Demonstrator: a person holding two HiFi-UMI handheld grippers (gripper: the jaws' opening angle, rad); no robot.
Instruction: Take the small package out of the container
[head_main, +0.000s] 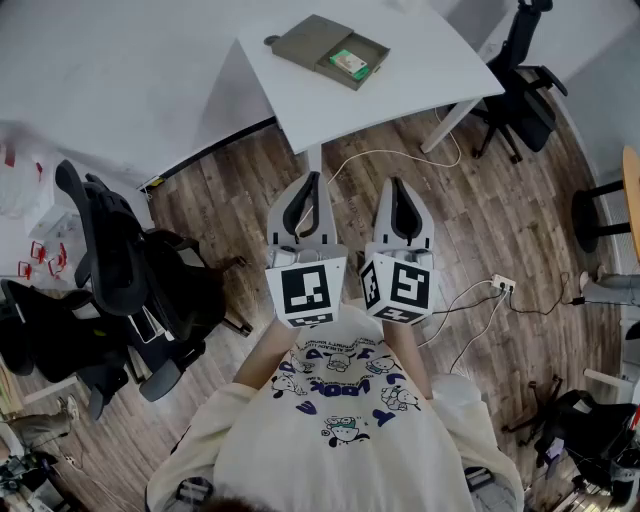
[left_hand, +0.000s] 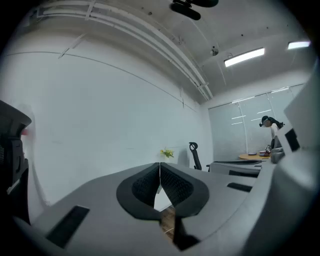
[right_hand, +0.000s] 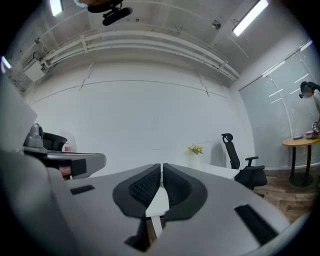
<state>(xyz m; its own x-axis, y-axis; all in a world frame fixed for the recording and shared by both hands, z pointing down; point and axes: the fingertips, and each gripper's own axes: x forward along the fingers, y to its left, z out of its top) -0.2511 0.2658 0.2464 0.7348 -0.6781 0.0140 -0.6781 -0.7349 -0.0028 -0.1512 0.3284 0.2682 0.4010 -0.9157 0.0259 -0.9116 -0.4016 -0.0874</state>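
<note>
- Hovering side by side above the wooden floor, the left hand-held gripper and the right hand-held gripper pointed level toward the white bench.
- The left hand-held gripper's jaws were pressed together at the tips, with nothing between them.
- The right hand-held gripper's jaws were likewise closed and empty.
- The small green package lay inside the open grey-brown container on the bench, well apart from both hand-held grippers.
- A black office chair stood on the floor at the left.
- A white cable ran over the floor near the bench leg.
</note>
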